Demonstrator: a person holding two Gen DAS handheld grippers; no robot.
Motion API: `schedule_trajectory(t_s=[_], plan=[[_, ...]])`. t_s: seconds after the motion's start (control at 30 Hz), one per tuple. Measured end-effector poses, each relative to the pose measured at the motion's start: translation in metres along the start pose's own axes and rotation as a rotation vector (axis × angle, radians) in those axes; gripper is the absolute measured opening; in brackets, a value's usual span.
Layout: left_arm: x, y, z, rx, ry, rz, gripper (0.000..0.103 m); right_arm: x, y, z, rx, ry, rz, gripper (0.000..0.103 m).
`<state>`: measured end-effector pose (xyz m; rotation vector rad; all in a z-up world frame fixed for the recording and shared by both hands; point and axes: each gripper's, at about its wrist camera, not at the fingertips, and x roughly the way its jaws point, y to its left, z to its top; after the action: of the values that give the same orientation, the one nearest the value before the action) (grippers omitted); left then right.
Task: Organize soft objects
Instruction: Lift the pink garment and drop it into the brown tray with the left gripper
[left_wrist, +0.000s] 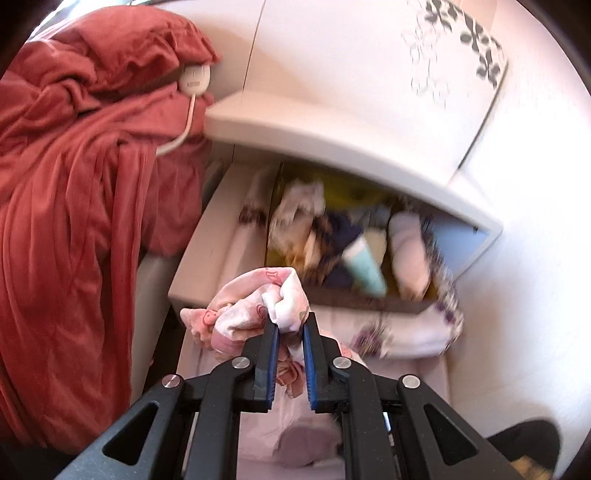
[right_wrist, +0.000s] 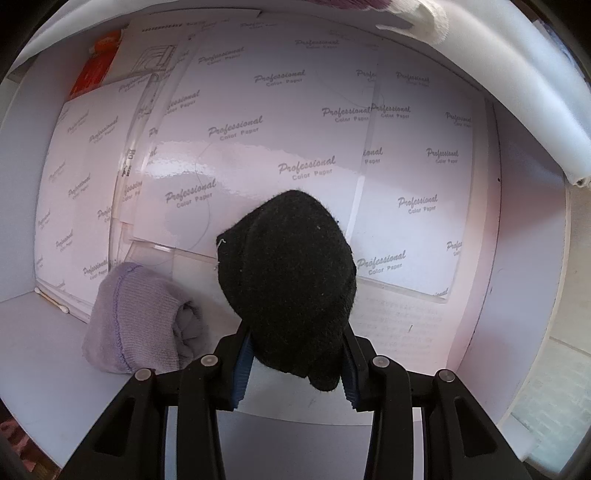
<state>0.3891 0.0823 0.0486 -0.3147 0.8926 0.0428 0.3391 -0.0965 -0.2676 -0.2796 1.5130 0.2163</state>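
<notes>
Our right gripper (right_wrist: 295, 354) clamps the black sock (right_wrist: 288, 280) inside the paper-lined drawer (right_wrist: 524, 258) beside the lilac sock (right_wrist: 140, 321), likely sorting; our left gripper (left_wrist: 290, 332) pinches pink cloth (left_wrist: 251, 306).

red blanket (left_wrist: 74, 221) draped at left | white cord (left_wrist: 184, 125) against it | glossy paper sheets (right_wrist: 295, 147) lined white drawer (right_wrist: 524, 258)
</notes>
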Motion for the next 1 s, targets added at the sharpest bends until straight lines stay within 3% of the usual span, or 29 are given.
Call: schedule_trajectory(t_s=[0.3,0.43,0.73,1.0], plan=[[0.011,-0.012,0.079,-0.141,-0.091,-0.138,0.011,0.002,-0.001,0.000,0.011,0.004,0.018,0.041],[0.039,-0.023,0.096,-0.154,-0.081,-0.145,0.011,0.004,-0.002,0.000,0.016,0.008,0.030,0.041],[0.141,-0.028,0.068,-0.066,0.136,0.026,0.011,0.008,-0.005,0.003,0.027,0.013,0.046,0.041],[0.183,-0.034,0.062,0.030,0.169,0.128,0.010,0.011,-0.008,0.005,0.028,0.018,0.055,0.041]])
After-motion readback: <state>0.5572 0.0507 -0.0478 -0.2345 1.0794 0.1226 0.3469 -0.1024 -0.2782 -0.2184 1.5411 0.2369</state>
